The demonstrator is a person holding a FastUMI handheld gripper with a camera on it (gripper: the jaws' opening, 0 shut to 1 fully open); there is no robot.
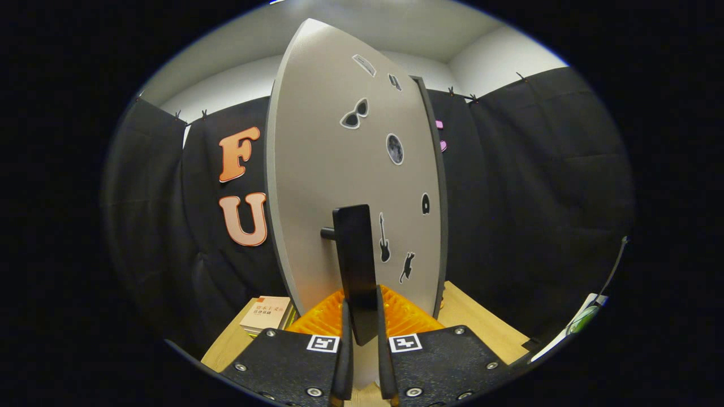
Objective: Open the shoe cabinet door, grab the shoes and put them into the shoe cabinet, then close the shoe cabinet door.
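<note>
The shoe cabinet's grey door (334, 169) stands upright just ahead of me, its face dotted with small stickers. A long black handle (353, 254) stands off the door on a short peg (327, 232). My gripper (362, 339) is shut on the lower end of this handle, with one finger (344, 345) pressed on its left side and the other on its right. The door's dark edges show on both sides, and I cannot tell how far it is swung.
The cabinet stands on a light wooden tabletop (481, 325). A small stack of books (266, 314) lies left of the door's foot. A white object with a green part (582, 319) and a thin cable sit at the far right. Black cloth walls close in behind.
</note>
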